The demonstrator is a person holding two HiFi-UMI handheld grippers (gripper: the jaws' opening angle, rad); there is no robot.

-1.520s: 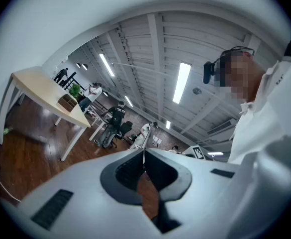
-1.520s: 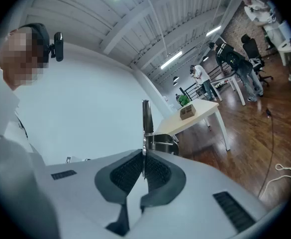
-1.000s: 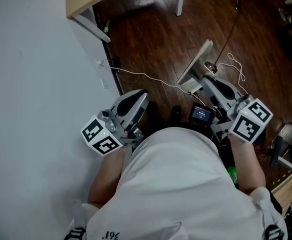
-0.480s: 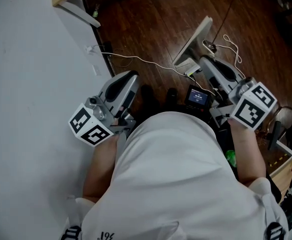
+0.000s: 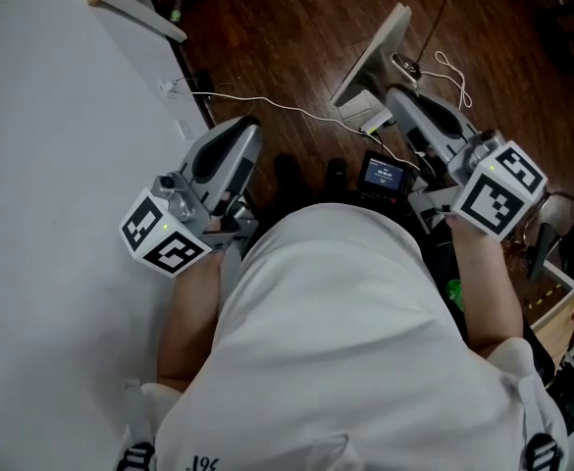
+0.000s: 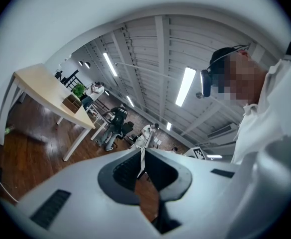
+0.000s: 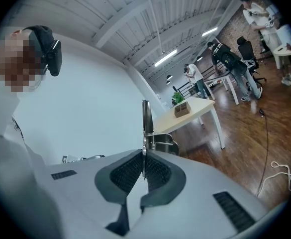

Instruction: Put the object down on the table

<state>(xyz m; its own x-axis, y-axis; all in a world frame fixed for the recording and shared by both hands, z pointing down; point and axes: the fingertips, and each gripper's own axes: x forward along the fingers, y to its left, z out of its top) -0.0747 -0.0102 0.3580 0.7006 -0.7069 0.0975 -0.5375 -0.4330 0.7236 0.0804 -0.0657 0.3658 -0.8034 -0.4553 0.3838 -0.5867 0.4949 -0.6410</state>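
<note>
A flat grey metal board [image 5: 375, 49] with a spring clip juts over the dark wood floor in the head view. My right gripper [image 5: 394, 101] is shut on its lower edge. In the right gripper view the board [image 7: 145, 121] shows edge-on as a thin upright strip rising from the closed right gripper [image 7: 144, 159], its clip [image 7: 162, 144] just beyond the pads. My left gripper [image 5: 245, 133] is held at the person's left side by the white wall. The left gripper [image 6: 142, 159] has its jaws together with nothing in them. A light wooden table [image 7: 185, 114] stands farther off.
White cables [image 5: 267, 106] trail across the floor below the grippers. A small lit screen [image 5: 382, 174] sits at the person's waist. A white wall [image 5: 41, 165] is close on the left, a wooden box [image 5: 553, 314] at the right. Distant people stand by desks [image 7: 225, 59].
The left gripper has drifted left toward the wall. The right gripper with the board has shifted slightly up in the view, still shut on it.
</note>
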